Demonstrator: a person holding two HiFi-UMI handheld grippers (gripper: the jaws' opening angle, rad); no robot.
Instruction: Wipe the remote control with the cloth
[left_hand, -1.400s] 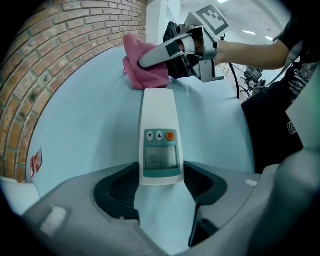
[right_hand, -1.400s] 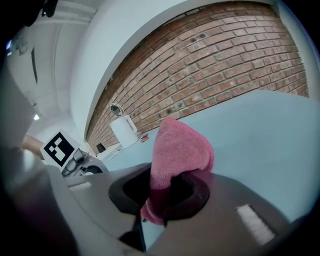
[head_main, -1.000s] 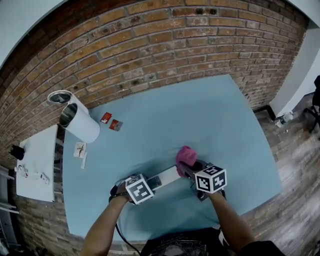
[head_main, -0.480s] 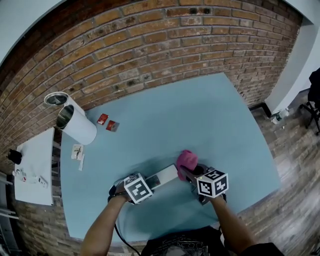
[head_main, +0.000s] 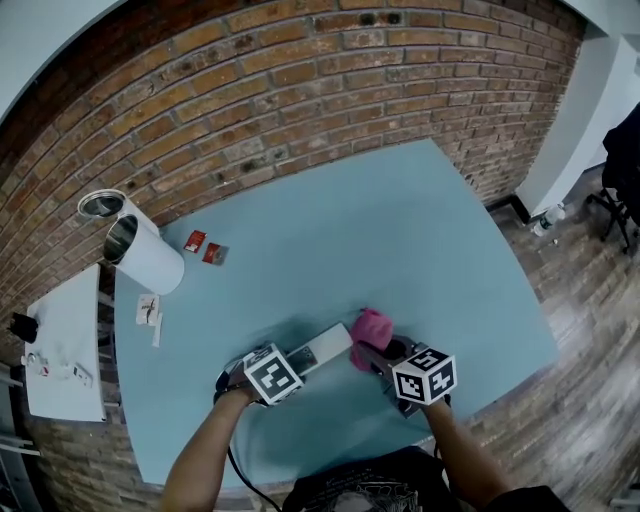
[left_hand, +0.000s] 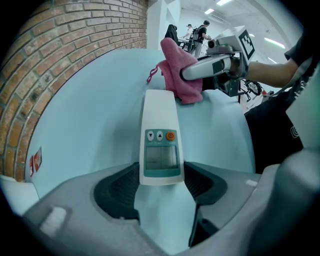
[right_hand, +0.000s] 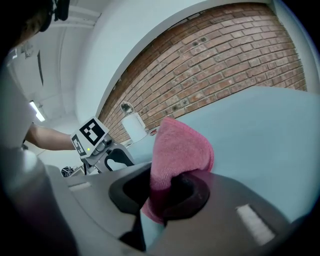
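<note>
The left gripper (left_hand: 161, 186) clamps the long white plastic remote control (left_hand: 160, 130) by its near end, steadying it on the light blue table (left_hand: 90, 115); the right gripper (right_hand: 165, 192), closed on the soft pink cloth (right_hand: 177, 150), brings it to the far end

Your bare left forearm (head_main: 205, 450) comes up from the lower edge to the left tongs (head_main: 290, 367), which point steeply downward. Their jaws are closed against both sides of the near end of the long white plastic remote control (left_hand: 160, 135). Your right forearm (head_main: 458, 445) comes in from the lower right. The right tongs (head_main: 378, 350) are tilted far less steeply, with jaws clamped on the bunched pink terry cloth (right_hand: 177, 147). The two tongs are near each other, not touching.
</note>
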